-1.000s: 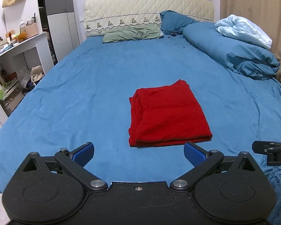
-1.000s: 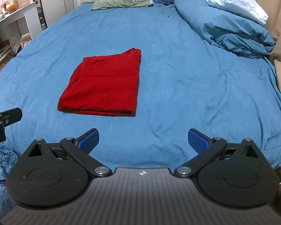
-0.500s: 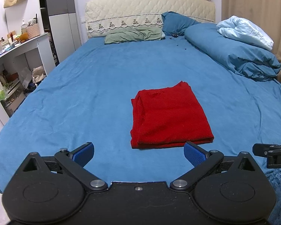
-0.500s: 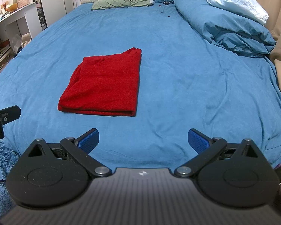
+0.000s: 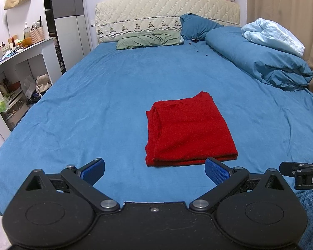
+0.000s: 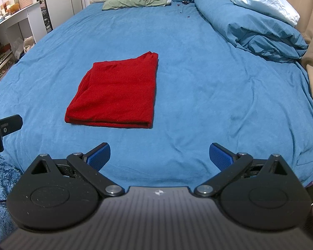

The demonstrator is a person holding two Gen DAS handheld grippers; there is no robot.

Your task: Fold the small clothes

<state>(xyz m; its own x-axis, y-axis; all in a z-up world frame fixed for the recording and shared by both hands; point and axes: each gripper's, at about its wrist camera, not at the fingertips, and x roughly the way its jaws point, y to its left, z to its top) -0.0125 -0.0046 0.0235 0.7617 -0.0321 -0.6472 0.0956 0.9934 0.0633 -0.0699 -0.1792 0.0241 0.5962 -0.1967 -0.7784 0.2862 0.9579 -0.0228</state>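
The folded garment [image 5: 187, 129] lies on the bed sheet [image 5: 94, 95] near the foot edge, ahead of both spread grippers, with the pillows [image 5: 150, 39] far behind it at the headboard [image 5: 167, 10], the bundled duvet [image 5: 260, 62] to its right, and shelving [image 5: 20, 62], apparently off the bed, to its left.

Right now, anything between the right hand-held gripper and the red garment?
Only bare blue bedsheet between the right hand-held gripper and the folded red garment, per right wrist view.

Blue-sheeted bed [image 5: 106, 95] — folded red garment [image 5: 187, 129] near its foot, pillows [image 5: 150, 39] and rolled duvet [image 5: 260, 60] farther up
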